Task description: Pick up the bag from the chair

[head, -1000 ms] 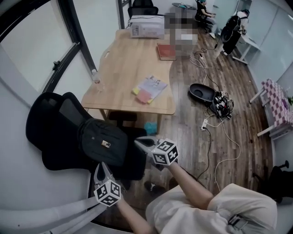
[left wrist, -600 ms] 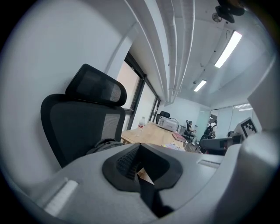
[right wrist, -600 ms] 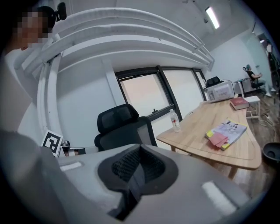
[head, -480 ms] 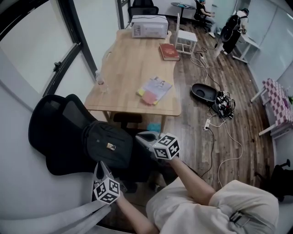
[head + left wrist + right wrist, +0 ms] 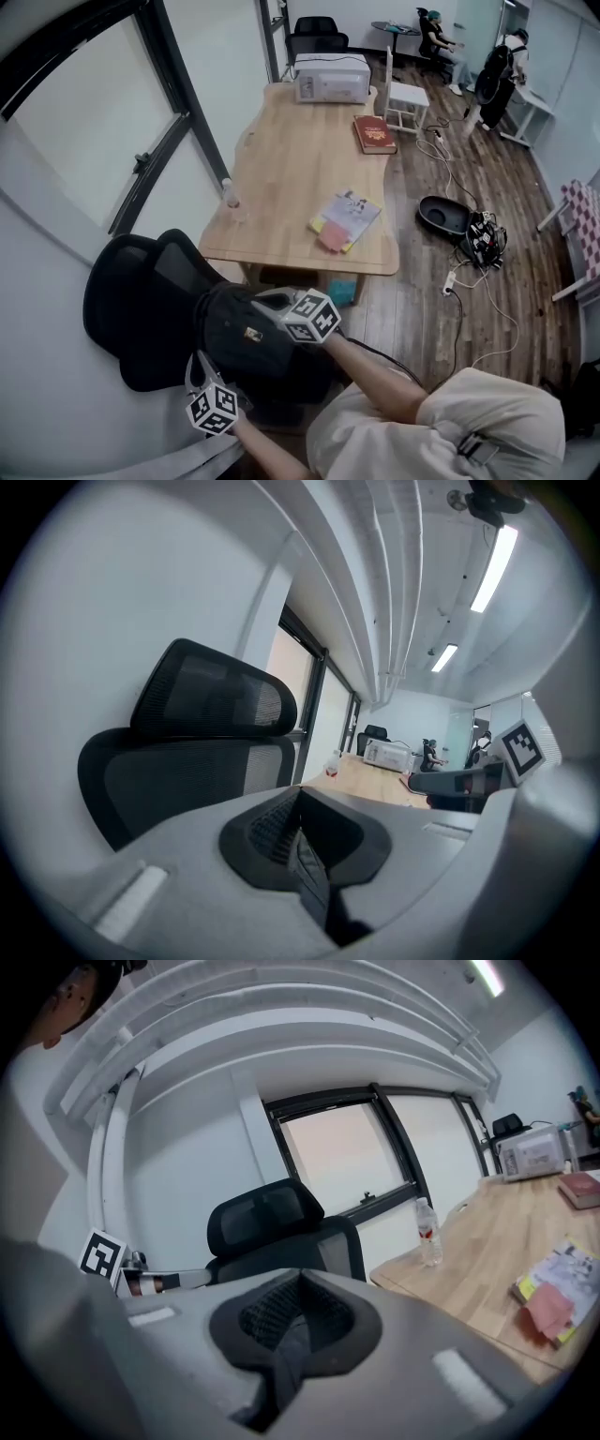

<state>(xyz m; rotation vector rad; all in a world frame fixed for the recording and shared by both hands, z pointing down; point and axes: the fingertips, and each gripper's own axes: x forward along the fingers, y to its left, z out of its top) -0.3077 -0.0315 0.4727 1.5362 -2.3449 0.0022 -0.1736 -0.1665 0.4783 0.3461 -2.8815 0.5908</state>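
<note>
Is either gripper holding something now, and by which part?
Nothing is held. Left gripper and right gripper are shut and empty; the bag lies on the chair.

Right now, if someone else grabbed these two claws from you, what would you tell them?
Left claw: shut, empty, beside the bag, at its near edge.
Right claw: shut, empty, over the bag as the head view shows it.
Bag: lying on the black chair, on its seat, not lifted.
Done: nothing gripped yet.
Left: open a claw, grip the bag, lift it off.
</note>
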